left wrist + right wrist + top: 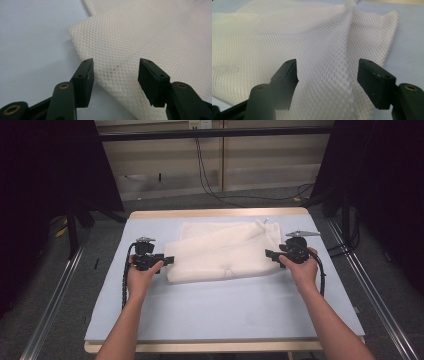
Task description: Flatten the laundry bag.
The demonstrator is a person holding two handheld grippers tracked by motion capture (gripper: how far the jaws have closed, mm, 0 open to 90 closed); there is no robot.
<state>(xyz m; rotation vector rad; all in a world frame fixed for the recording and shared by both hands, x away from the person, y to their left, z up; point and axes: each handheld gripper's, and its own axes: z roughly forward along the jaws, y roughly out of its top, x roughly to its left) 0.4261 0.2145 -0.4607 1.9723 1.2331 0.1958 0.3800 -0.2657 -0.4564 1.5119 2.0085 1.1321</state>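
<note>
A white mesh cloth (220,252) lies folded and slightly rumpled across the far half of the pale blue table top (225,305). My left gripper (170,259) sits level at the cloth's left edge. In the left gripper view its jaws stand apart (115,62) over a corner of the mesh (140,37), with neither pad pressing on it. My right gripper (268,253) is at the cloth's right edge and points inward. In the right gripper view its jaws (327,62) are also spread above a raised crease of the mesh (287,37), holding nothing.
The near half of the blue top is bare down to the wooden front edge (210,347). Metal rails (55,295) run along both sides of the table. Black curtains hang left and right, and cables (210,180) trail on the floor behind.
</note>
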